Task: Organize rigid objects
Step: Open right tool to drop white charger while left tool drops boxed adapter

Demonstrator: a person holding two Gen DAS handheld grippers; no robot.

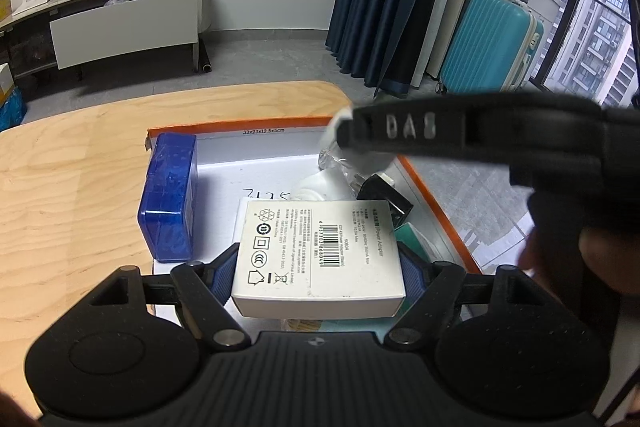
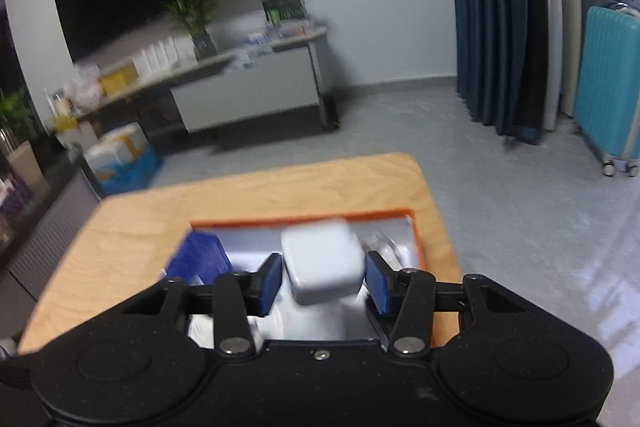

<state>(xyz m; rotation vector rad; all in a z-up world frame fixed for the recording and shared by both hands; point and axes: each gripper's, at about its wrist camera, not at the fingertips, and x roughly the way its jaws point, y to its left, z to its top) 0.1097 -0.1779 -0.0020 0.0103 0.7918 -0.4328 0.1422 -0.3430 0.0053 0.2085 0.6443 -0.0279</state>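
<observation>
A: Over the orange-rimmed tray (image 1: 436, 203) on the wooden table (image 1: 72, 187), the left claw (image 1: 318, 267) grips a white carton (image 1: 316, 247) between its blue pads, the carton held above the tray floor. The right claw (image 2: 320, 281) frames a white cube (image 2: 322, 267), apparently a charger, above the same tray; the blurred right view shows a small gap at each pad, so whether it is pinched I cannot tell.

B: What could go wrong?

A: In my judgement, crowding. The right tool crosses the left camera's view above the tray's far corner; both are working one tray and could knock together. The cube, if loosely held, may drop onto the clear-wrapped plug and black adapter (image 1: 386, 201) below. The carton is gripped near its rear end and could tip forward.

B: Any legible writing?

A: The carton reads "Power Adapter", "Made in China", with a barcode and a recycling mark. The tray's rim is printed "33x23x12.5x5cm". The right tool shows "DAS". Handwriting on the tray floor is unreadable. A blue box (image 1: 168, 199) stands along the tray's left side.
</observation>
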